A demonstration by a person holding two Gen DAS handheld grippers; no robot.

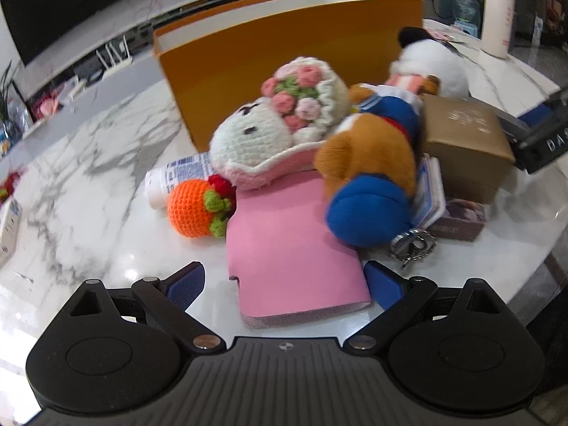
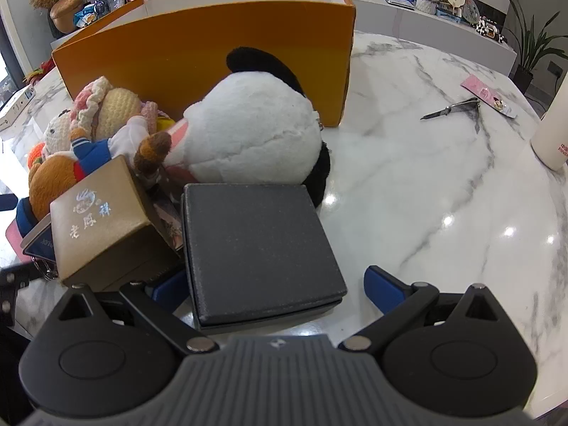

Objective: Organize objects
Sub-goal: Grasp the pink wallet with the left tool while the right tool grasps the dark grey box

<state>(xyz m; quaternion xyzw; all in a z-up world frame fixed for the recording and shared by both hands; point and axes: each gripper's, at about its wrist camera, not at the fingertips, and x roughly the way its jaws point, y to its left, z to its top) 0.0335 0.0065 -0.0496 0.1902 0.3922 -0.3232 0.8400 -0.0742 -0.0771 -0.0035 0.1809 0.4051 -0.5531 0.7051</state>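
1. Right now I take the orange box [image 1: 284,53] as my landmark; it stands open-topped on the marble table [image 2: 426,177], and the clutter I am to tidy lies piled against its near wall.
2. My left gripper [image 1: 284,284] is spread wide and grips nothing; the near end of the pink pouch [image 1: 287,248] sits between its fingers, untouched as far as I can tell.
3. My right gripper [image 2: 277,287] is likewise wide open and empty, straddling the dark grey case [image 2: 259,248], which lies on the near side of the orange box, just before the white plush [image 2: 252,135].
4. Risk, left side: the crocheted doll [image 1: 277,131] and the brown bear [image 1: 369,174] lie on the pouch's far end, so pulling it could topple them.
5. Risk, right side: the gold box [image 2: 103,220] crowds the case, so I judge that closing could catch its corner.
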